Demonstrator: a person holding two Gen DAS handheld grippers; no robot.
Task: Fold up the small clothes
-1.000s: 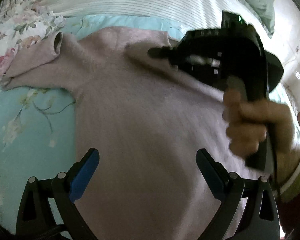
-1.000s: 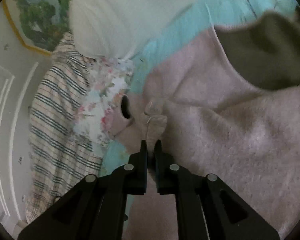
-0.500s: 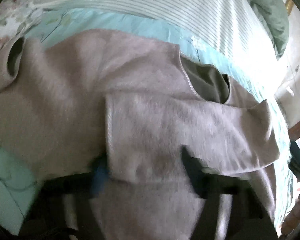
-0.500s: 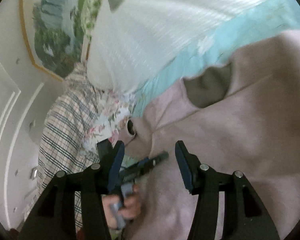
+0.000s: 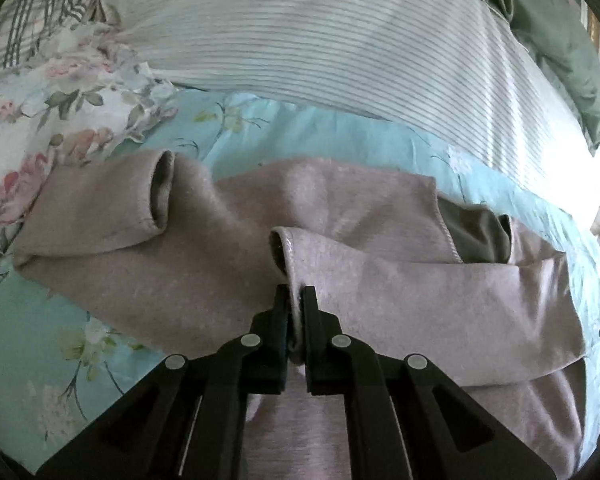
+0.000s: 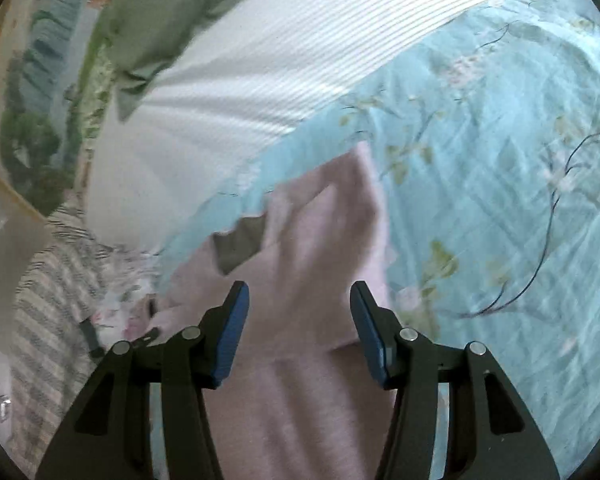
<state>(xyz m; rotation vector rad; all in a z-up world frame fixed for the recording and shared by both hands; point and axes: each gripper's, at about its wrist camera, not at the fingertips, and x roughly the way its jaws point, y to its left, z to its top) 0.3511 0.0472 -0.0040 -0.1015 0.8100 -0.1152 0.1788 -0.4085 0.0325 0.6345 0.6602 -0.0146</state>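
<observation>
A small pink sweater point(image 5: 380, 208) lies spread on a light blue floral bedsheet point(image 5: 40, 360). Its right sleeve point(image 5: 420, 300) is folded across the chest, with the cuff in the middle. My left gripper point(image 5: 295, 300) is shut on that cuff point(image 5: 290, 256). The other sleeve point(image 5: 100, 208) lies out to the left with its cuff open. The grey inside of the neckline point(image 5: 472, 236) shows at the right. In the right wrist view my right gripper point(image 6: 298, 296) is open and empty above the sweater's shoulder point(image 6: 324, 232).
A white striped pillow point(image 5: 320, 40) lies behind the sweater, with a green pillow point(image 5: 560, 40) at the far right. A floral cloth point(image 5: 60, 92) and a plaid cloth point(image 5: 28, 4) lie at the left. In the right wrist view the bedsheet point(image 6: 500, 160) stretches to the right.
My right gripper let go of the sleeve cuff, opened and drew back to the sweater's right side. My left gripper moved onto the folded sleeve and shut on its cuff.
</observation>
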